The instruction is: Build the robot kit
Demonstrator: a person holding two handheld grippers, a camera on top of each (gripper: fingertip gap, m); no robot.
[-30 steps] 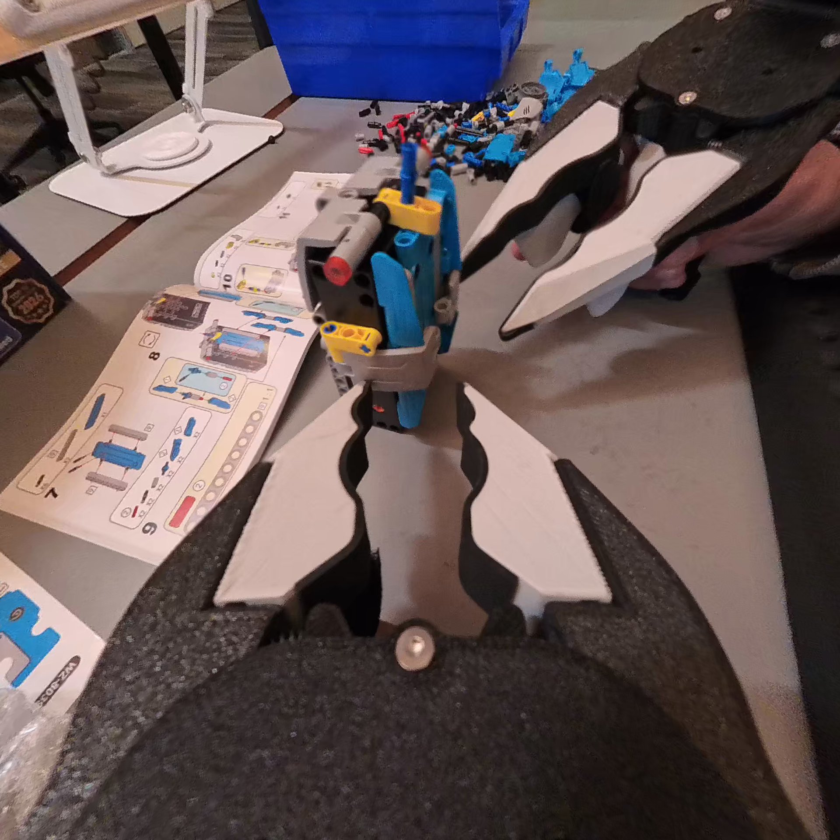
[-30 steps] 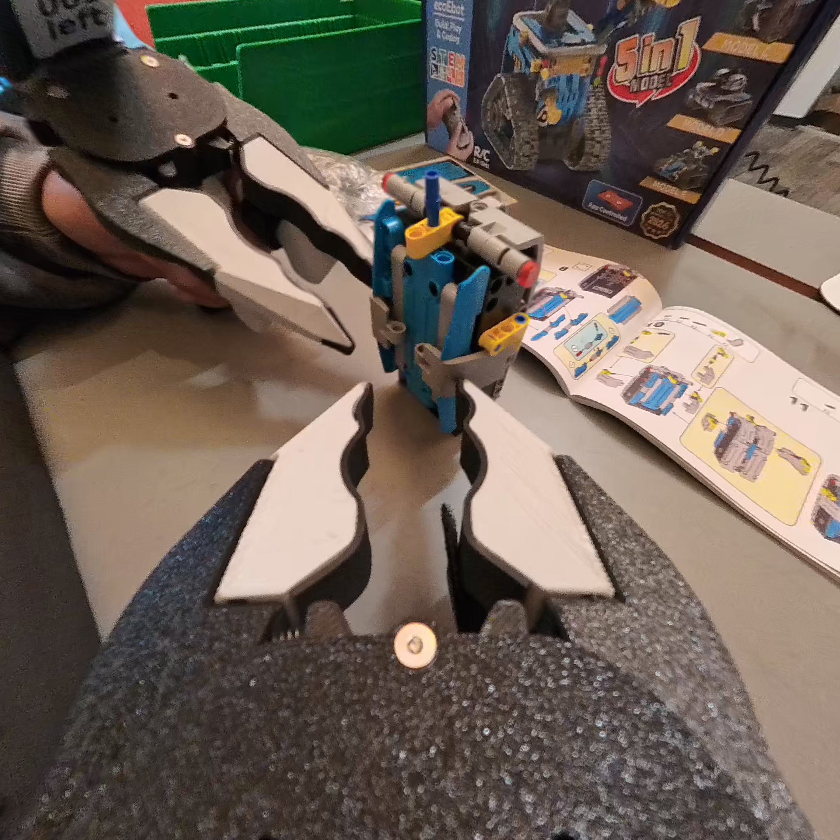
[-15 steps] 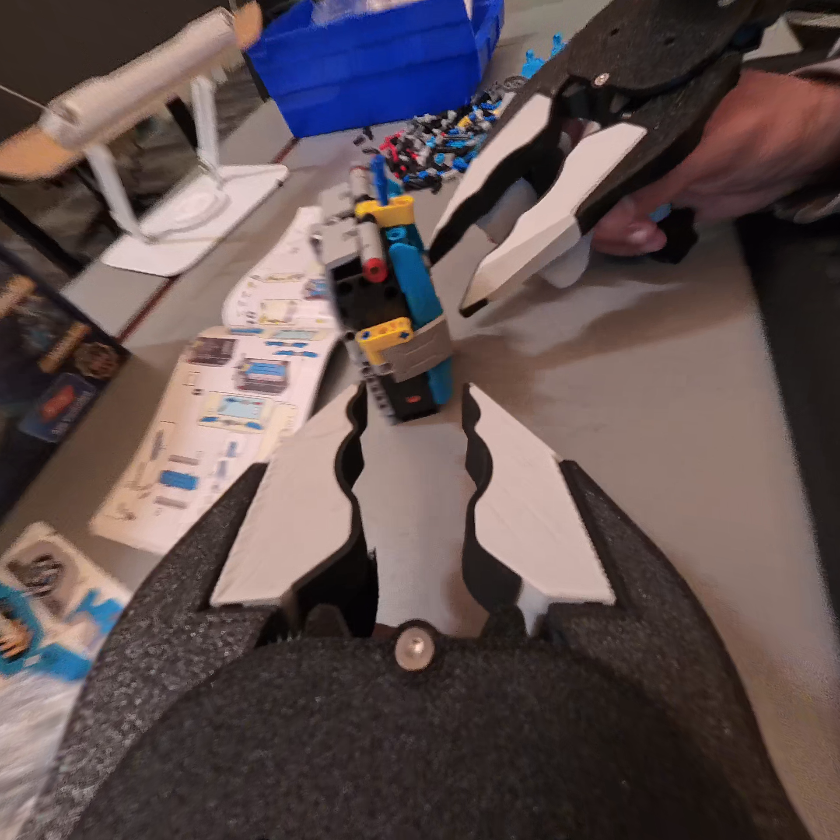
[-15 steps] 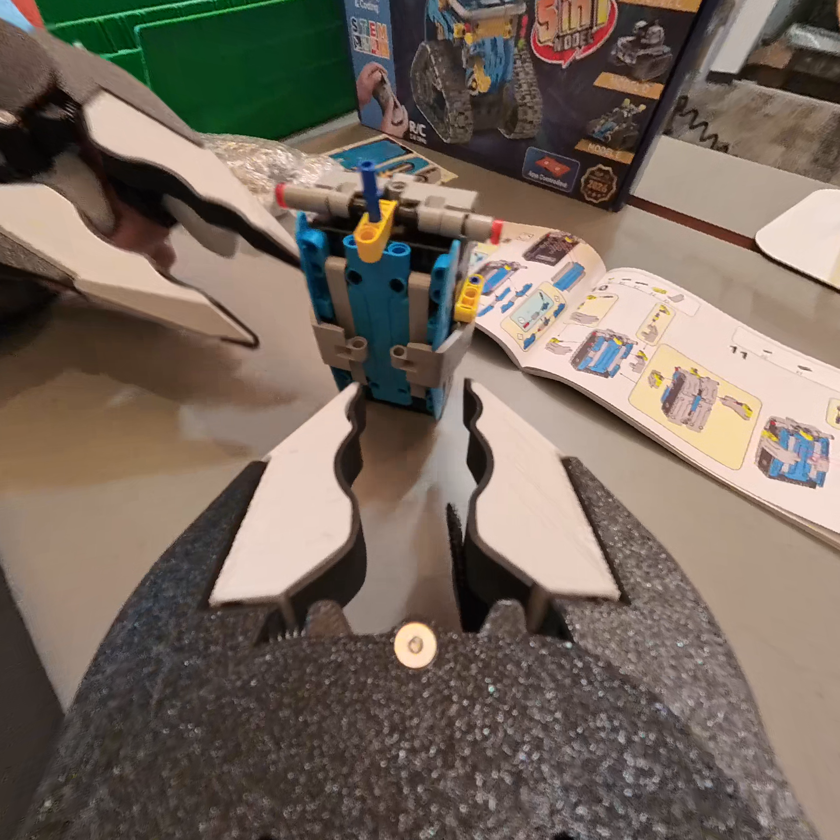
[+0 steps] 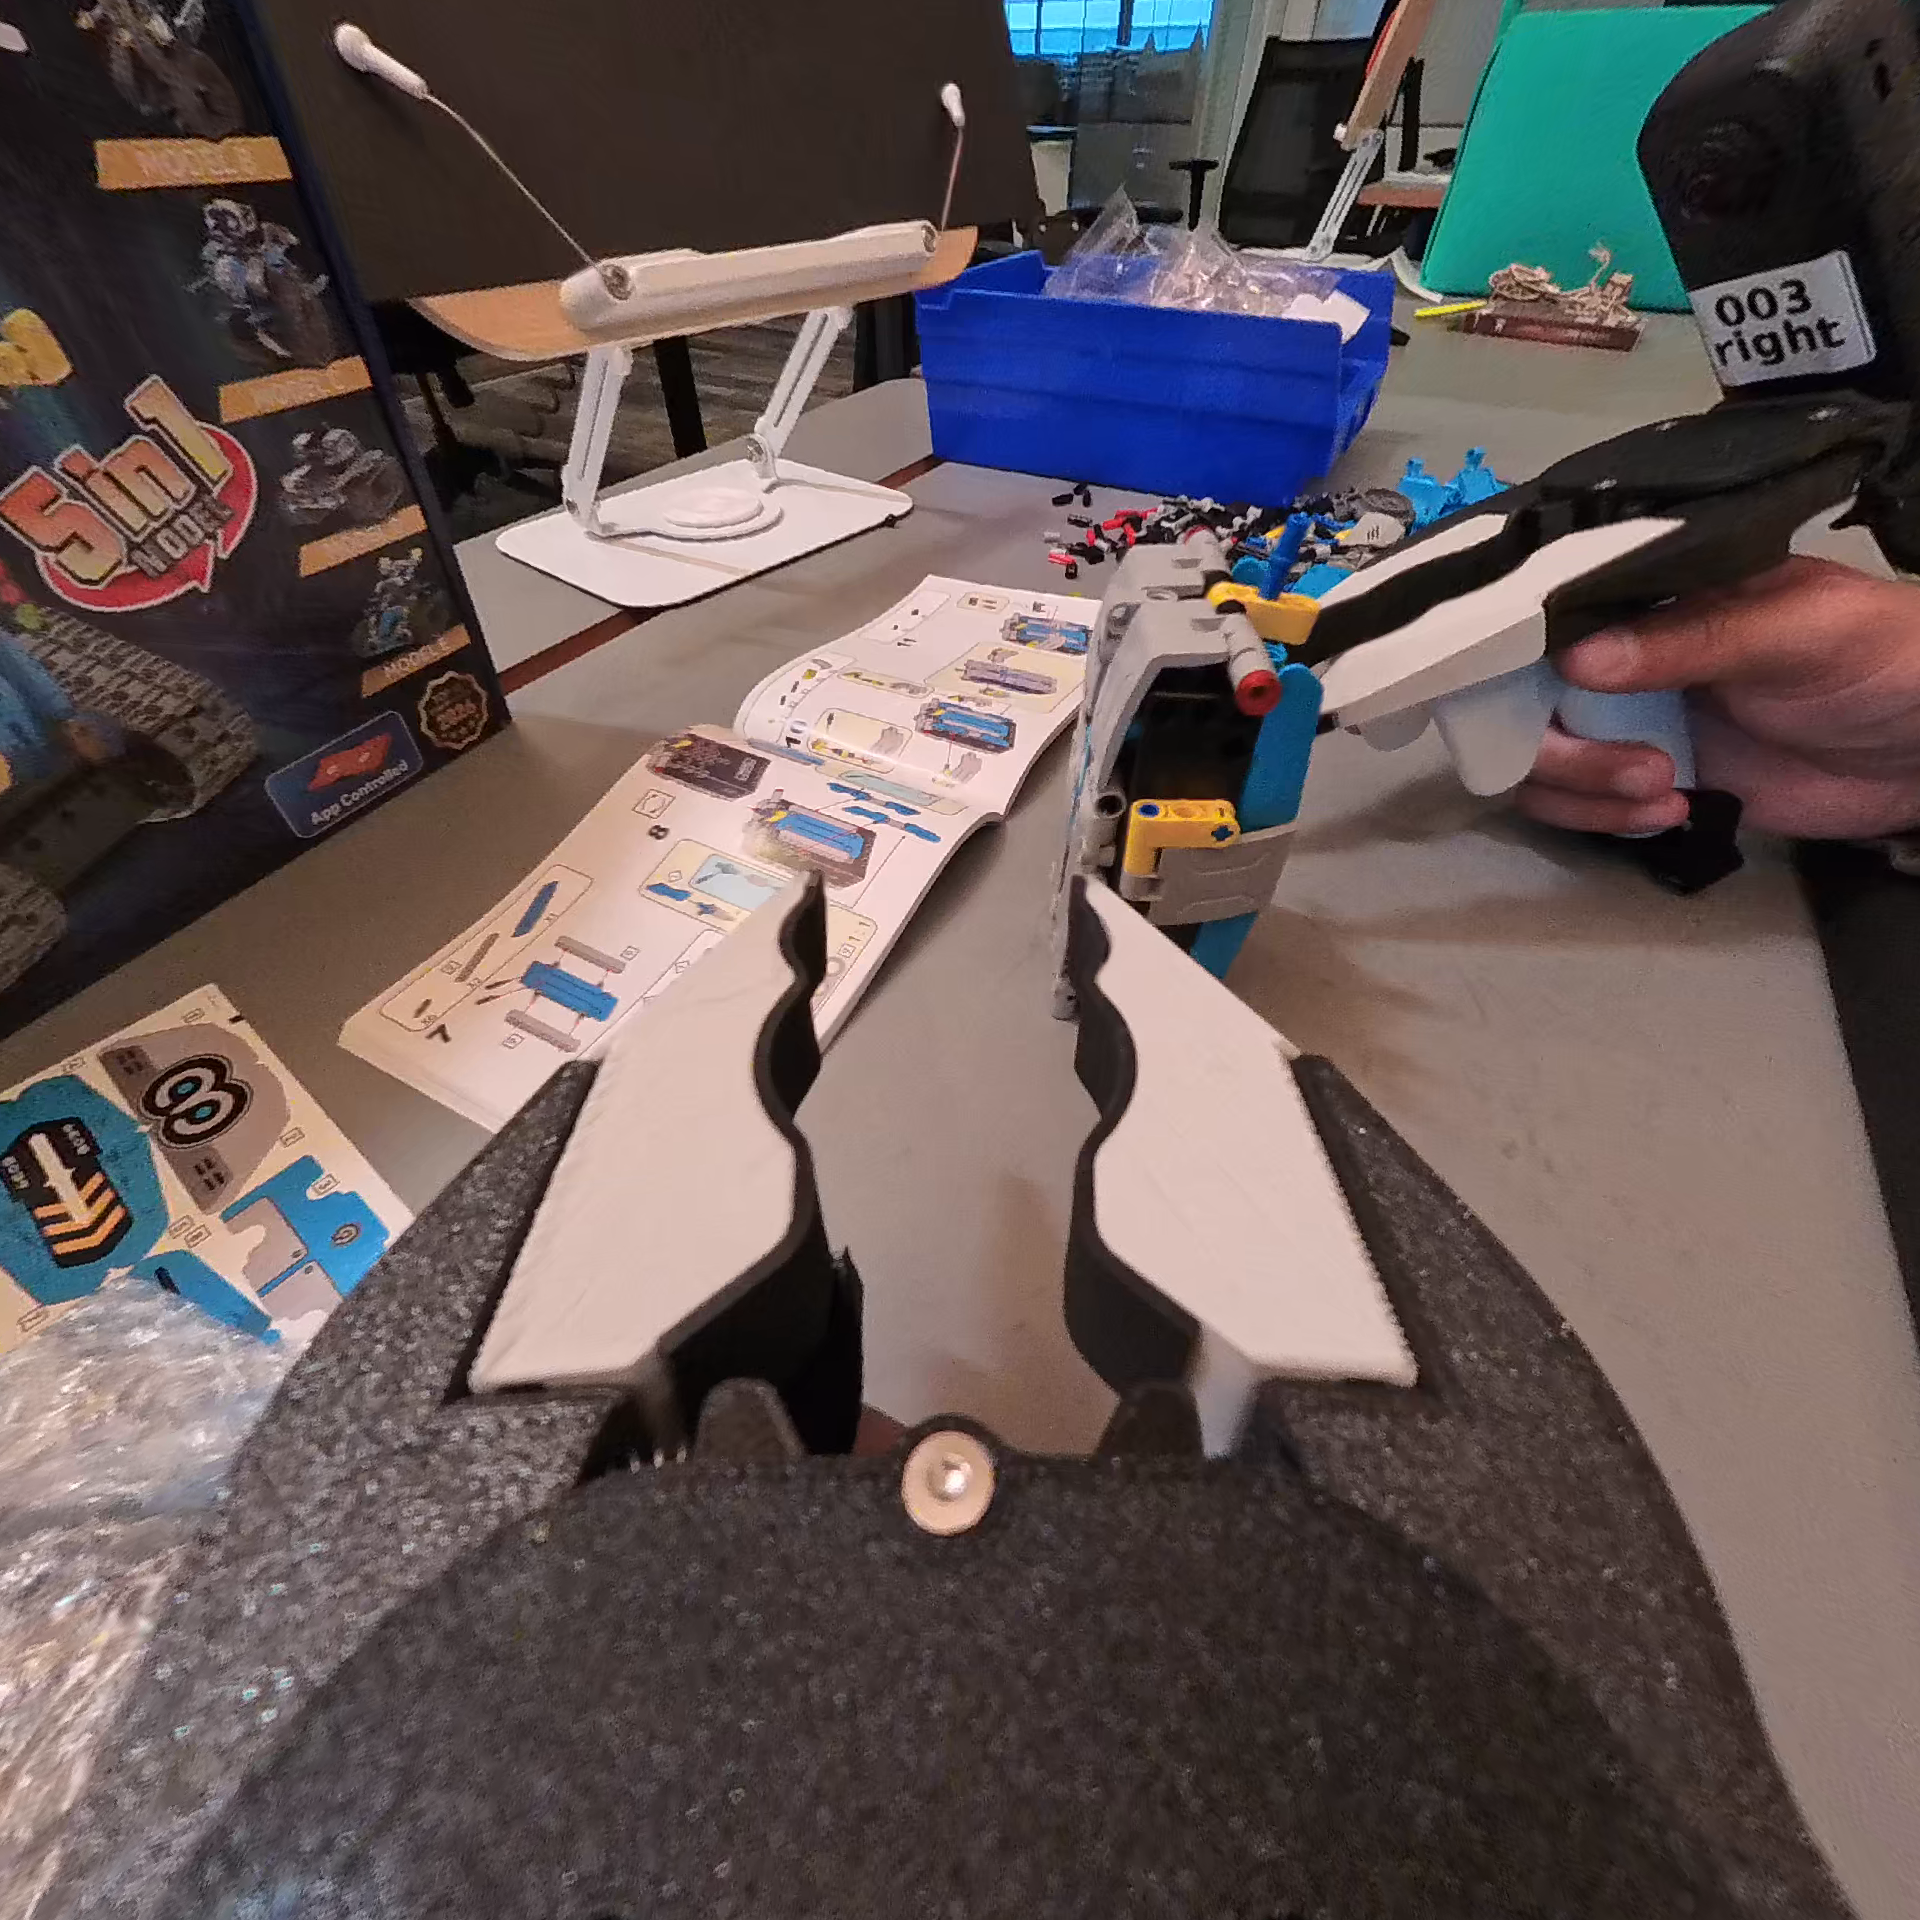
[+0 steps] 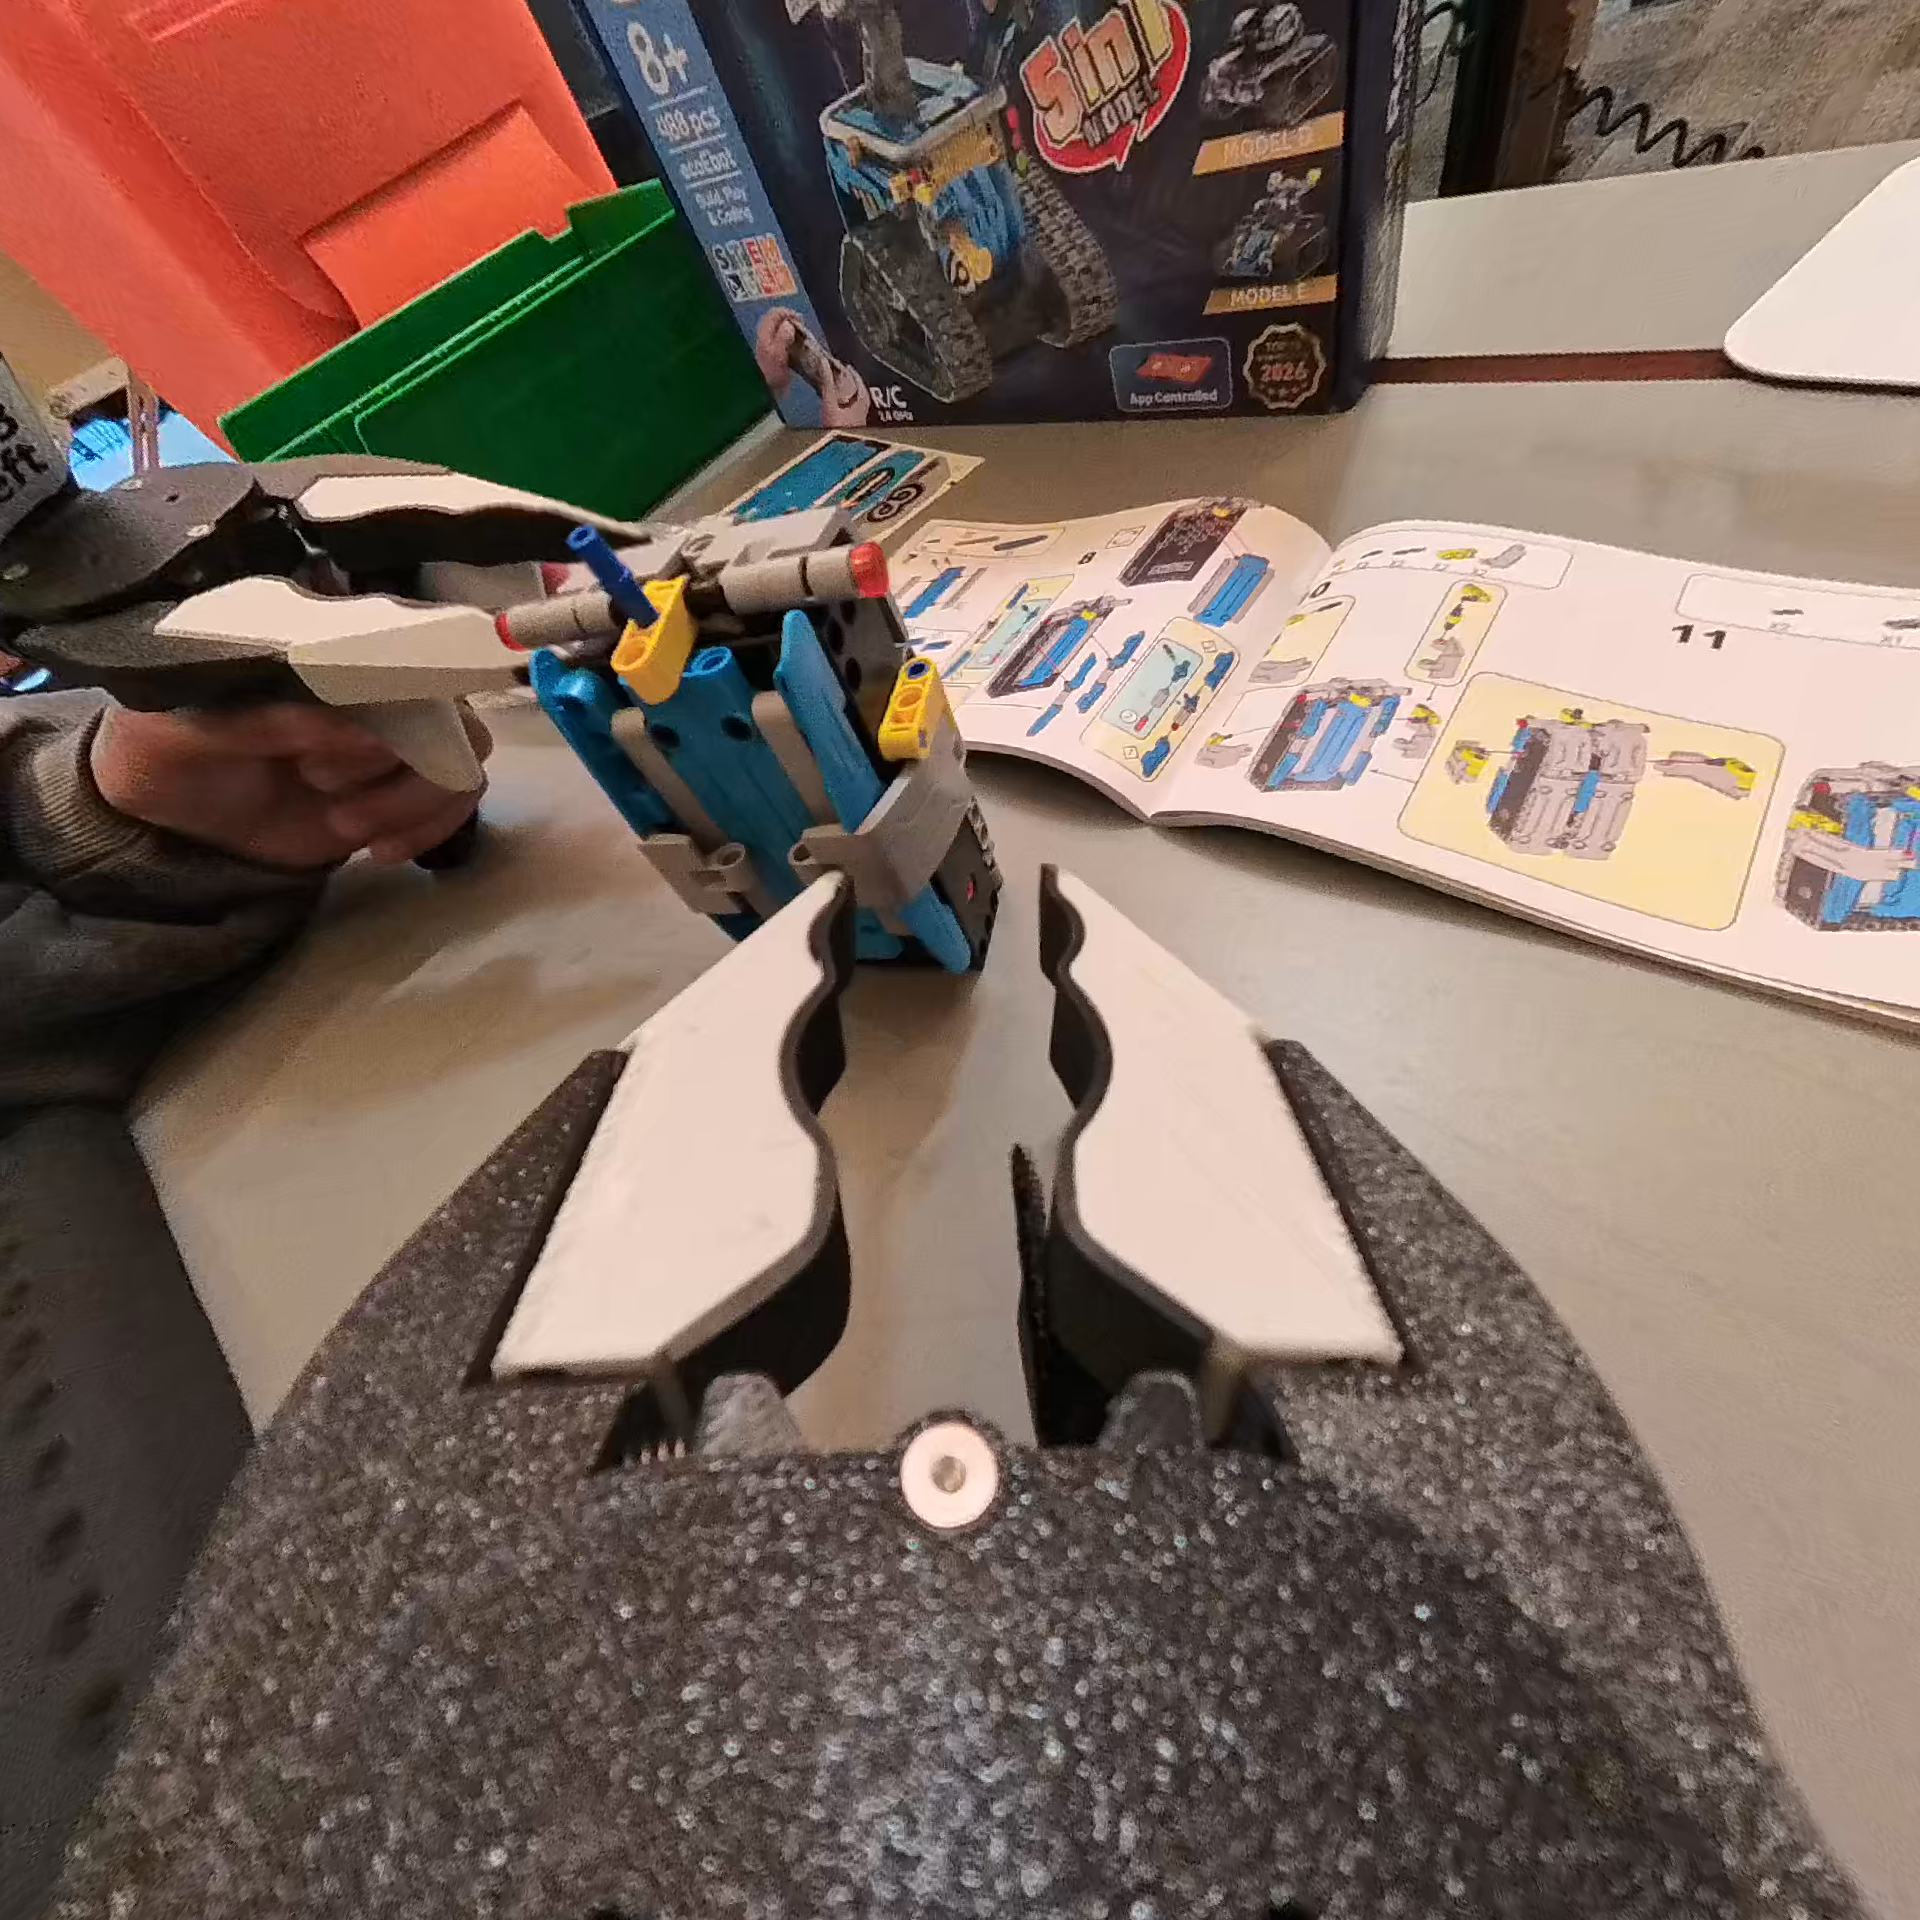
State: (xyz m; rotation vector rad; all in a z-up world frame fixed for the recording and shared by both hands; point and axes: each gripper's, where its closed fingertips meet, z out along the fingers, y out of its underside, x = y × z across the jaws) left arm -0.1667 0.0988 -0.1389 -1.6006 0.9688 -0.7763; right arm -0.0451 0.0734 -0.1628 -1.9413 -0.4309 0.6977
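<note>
My left gripper (image 5: 940, 914) is open, its fingers apart, the right fingertip just beside the base of the brick model (image 5: 1184, 769), which stands tilted on the grey worktop (image 5: 1507, 1091). My right gripper (image 6: 940, 904) is open too, low before the model; whether it touches, I cannot tell. An open instruction booklet (image 6: 1455, 707) lies beside.
</note>
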